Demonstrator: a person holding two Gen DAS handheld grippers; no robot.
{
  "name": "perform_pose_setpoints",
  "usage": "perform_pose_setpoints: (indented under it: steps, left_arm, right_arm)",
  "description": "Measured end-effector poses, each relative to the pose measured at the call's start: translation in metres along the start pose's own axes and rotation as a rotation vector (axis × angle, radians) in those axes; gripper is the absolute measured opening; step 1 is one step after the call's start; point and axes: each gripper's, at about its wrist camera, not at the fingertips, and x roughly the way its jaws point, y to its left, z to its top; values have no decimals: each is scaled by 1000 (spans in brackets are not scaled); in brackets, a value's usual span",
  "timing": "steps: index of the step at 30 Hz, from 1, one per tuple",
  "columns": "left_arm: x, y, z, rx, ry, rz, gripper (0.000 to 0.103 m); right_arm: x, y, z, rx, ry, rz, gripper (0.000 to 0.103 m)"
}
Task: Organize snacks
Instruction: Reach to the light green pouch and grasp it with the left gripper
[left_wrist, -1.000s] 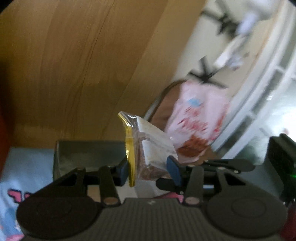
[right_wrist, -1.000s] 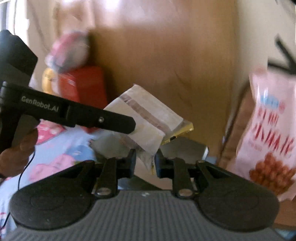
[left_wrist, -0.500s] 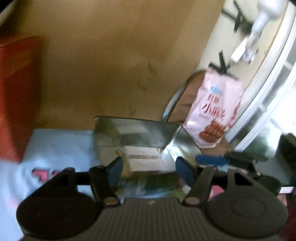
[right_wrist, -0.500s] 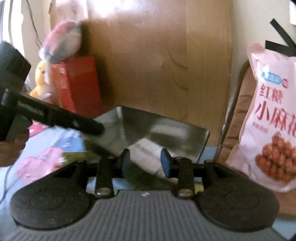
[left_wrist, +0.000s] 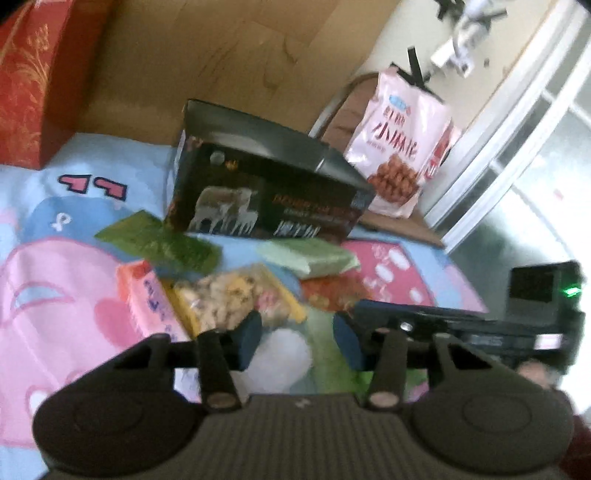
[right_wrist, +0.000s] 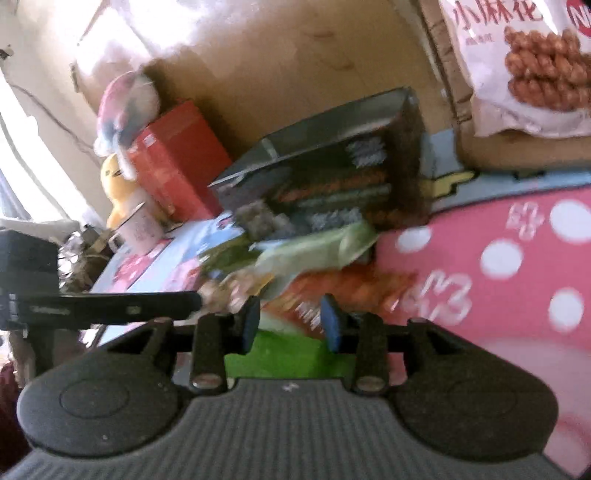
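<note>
A black open-top box (left_wrist: 266, 192) stands on the cartoon blanket (left_wrist: 55, 280); it also shows in the right wrist view (right_wrist: 332, 184). Loose snack packets lie in front of it: a dark green one (left_wrist: 159, 243), a pale green one (left_wrist: 310, 256), a yellow bag of nuts (left_wrist: 229, 295), a pink pack (left_wrist: 151, 302) and an orange one (left_wrist: 332, 291), which also shows in the right wrist view (right_wrist: 343, 291). My left gripper (left_wrist: 297, 341) is open and empty above the packets. My right gripper (right_wrist: 290, 326) is open and empty over the orange packet.
A large pink snack bag (left_wrist: 402, 144) leans on a brown chair at the back right. A red box (right_wrist: 177, 162) and plush toys (right_wrist: 125, 107) stand left of the black box. A wooden board (left_wrist: 221, 62) rises behind.
Both grippers held one clear snack packet over the box a second ago. They let it go into the box, opened, and pulled back and down towards the loose packets.
</note>
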Motion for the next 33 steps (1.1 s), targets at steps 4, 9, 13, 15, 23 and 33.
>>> perform_pose_setpoints:
  steps: [4,9,13,15,23,33]
  left_arm:
    - [-13,4,-25,6,-2,39,41]
    - [-38,5,-45,25,-38,96,39]
    - [-54,3,-66,57,-31,107,44]
    - [-67,5,-72,47,-51,109,46]
    - [-77,-4,-67,-77,-64,-71,47]
    - [-33,0,-69,-203,-4,-43,31]
  right_arm:
    - [-9,21,-28,-31,-38,-25,40]
    - [-20,42,-56,-67,-45,-1,40]
    - [-27,58,-64,-165,-23,0,40]
    - [-32,65,-62,-216,-42,-22,43]
    - [-23,46,-23,-253,-51,-3,56]
    - [19,3,-16,-6,93,148,32]
